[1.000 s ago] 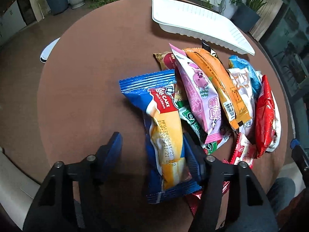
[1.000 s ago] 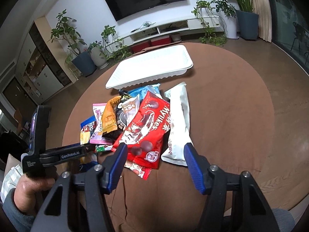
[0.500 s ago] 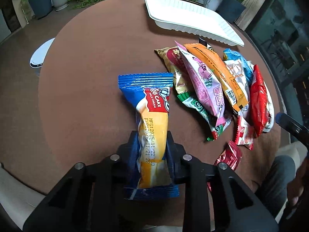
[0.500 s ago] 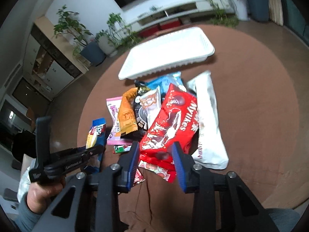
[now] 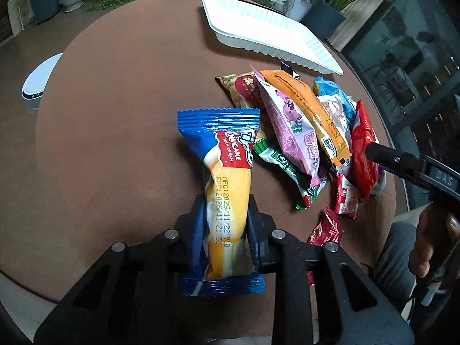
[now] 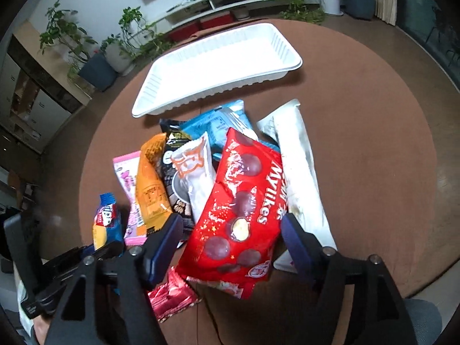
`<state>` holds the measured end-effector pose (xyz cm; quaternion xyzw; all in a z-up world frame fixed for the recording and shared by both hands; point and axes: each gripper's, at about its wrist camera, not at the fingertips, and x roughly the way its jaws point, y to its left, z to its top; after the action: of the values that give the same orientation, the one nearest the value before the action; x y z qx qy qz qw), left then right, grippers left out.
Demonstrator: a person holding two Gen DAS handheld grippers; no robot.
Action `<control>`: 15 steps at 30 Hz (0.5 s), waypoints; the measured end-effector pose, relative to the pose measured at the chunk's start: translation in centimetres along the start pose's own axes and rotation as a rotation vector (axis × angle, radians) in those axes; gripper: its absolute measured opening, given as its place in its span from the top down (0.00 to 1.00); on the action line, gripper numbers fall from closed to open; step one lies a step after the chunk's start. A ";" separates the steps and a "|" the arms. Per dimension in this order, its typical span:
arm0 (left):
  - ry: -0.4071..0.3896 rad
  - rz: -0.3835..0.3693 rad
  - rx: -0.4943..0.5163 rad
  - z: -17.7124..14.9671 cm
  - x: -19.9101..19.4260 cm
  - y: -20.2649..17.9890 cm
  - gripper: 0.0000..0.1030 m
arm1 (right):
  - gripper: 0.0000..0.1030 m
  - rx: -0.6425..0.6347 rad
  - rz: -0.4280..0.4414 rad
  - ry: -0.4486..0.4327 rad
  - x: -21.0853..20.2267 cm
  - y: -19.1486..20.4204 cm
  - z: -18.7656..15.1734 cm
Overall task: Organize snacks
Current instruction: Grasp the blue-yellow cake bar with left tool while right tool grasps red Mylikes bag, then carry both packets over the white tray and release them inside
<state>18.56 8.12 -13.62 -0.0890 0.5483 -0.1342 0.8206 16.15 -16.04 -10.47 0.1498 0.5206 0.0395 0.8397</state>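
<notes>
My left gripper (image 5: 225, 224) is shut on a blue and yellow roll cake packet (image 5: 227, 189) and holds it above the round brown table (image 5: 120, 109). That packet also shows in the right wrist view (image 6: 105, 224). A pile of snack packets (image 5: 302, 132) lies to its right. My right gripper (image 6: 231, 244) is open, its fingers on either side of the red Mylikes bag (image 6: 244, 207) on top of the pile. An empty white tray (image 6: 221, 66) stands behind the pile; it also shows in the left wrist view (image 5: 267, 31).
A long white packet (image 6: 299, 172) lies right of the red bag. A small red packet (image 6: 169, 296) lies at the near table edge. A white device (image 5: 40, 80) sits off the table's left side. Plants and a low cabinet stand behind.
My left gripper closed on the roll cake packet and lifted it off the pile. My right gripper narrowed, then opened wide again, and moved in over the red Mylikes bag.
</notes>
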 end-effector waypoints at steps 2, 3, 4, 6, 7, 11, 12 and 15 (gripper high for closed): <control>-0.003 -0.015 -0.006 -0.6 -0.5 0.2 0.76 | 0.28 0.010 0.007 0.013 0.5 -0.2 0.1; -0.003 -0.018 -0.005 -0.6 -0.4 0.2 0.76 | 0.28 0.026 0.010 0.035 1.0 -0.5 0.2; -0.004 -0.018 -0.001 -0.5 -0.3 0.1 0.76 | 0.31 0.045 0.018 0.056 1.4 -0.9 0.2; -0.003 -0.015 0.005 -0.5 -0.2 0.1 0.76 | 0.33 0.063 0.031 0.067 1.7 -1.2 0.4; 0.000 -0.016 0.005 -0.5 -0.2 0.2 0.76 | 0.36 0.067 0.037 0.069 1.8 -1.2 0.5; 0.016 -0.029 -0.015 -0.1 0.0 0.2 0.76 | 0.53 0.095 0.110 0.071 1.9 -1.6 1.0; 0.018 -0.036 -0.022 -0.1 -0.1 0.4 0.76 | 0.59 0.104 0.132 0.069 1.8 -1.8 1.1; 0.006 -0.034 -0.040 -0.5 -0.5 0.6 0.77 | 0.68 0.101 0.155 0.058 1.4 -2.0 0.9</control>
<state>17.97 8.81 -13.60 -0.1144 0.5518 -0.1373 0.8146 17.35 -17.82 -11.91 0.2306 0.5327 0.0825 0.8101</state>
